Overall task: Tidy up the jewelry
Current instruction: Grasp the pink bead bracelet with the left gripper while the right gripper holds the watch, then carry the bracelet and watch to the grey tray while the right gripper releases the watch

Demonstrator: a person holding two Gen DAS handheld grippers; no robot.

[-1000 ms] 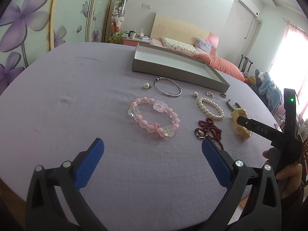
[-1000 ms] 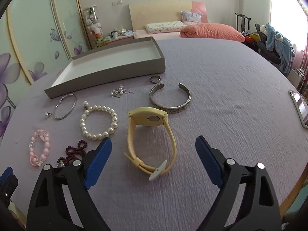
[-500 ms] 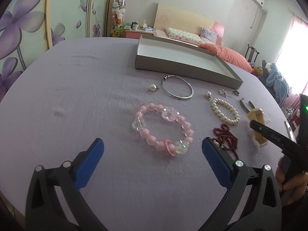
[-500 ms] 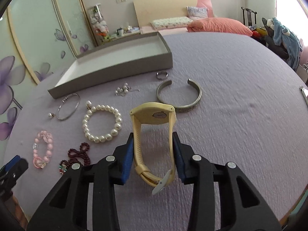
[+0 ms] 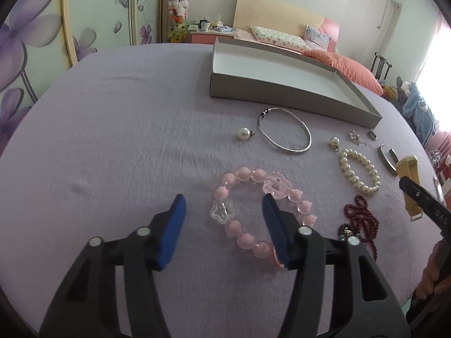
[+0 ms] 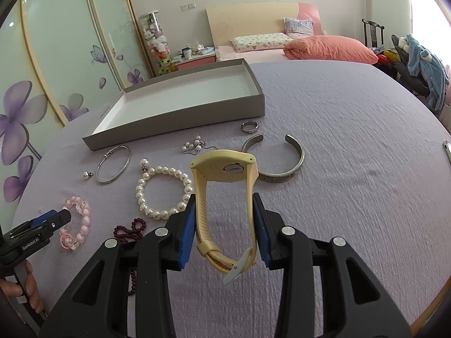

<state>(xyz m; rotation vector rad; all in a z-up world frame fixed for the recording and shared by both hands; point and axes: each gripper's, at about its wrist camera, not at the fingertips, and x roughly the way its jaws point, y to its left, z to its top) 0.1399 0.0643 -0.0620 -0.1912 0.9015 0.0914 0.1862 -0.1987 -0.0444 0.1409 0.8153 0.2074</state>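
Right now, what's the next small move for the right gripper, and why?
Probably lift and carry toward the grey box. The right gripper is already shut on the yellow watch, both pads against its strap, and the box looks empty.

I saw the yellow watch (image 6: 225,205) standing on edge, strap buckled into a loop, case back facing me. Left of it lay the white pearl bracelet (image 6: 163,191), then a thin silver bangle (image 6: 114,164) — farther left, the pink bead bracelet (image 5: 262,214) and a heap of dark red beads (image 5: 358,222). The silver cuff (image 6: 277,160) lay right, before the shallow grey box (image 6: 180,118).
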